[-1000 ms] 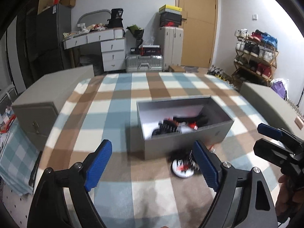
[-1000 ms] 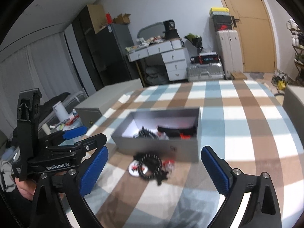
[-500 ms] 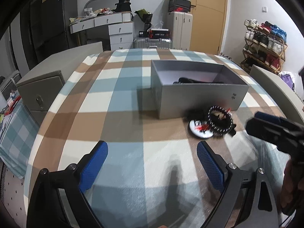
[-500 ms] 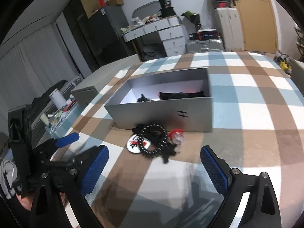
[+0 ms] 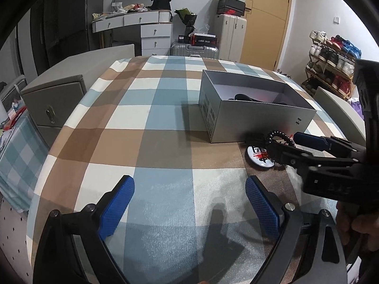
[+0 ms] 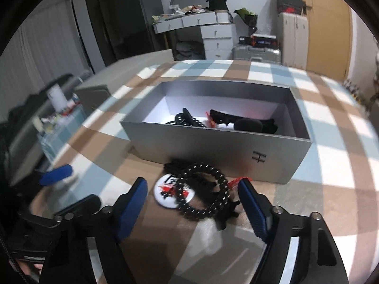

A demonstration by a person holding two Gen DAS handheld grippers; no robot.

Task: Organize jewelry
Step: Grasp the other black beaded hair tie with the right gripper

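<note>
1. Right hand-held gripper: jaws spread wide and empty, straddling the bead bracelet, which lies between and just beyond the blue fingertips; a stance that suits a closing pinch on the loop.
2. Bead bracelet: on the desk, draped over a round white badge, a small red piece touching its right side; all sit just in front of the box, probably awaiting transfer.
3. Grey box: open-topped, directly beyond the bracelet, already holding dark jewelry; likely the destination.
4. Left hand-held gripper: wide open, empty, over bare checkered cloth, well left of the bracelet, apparently leaving room for the right.
</note>
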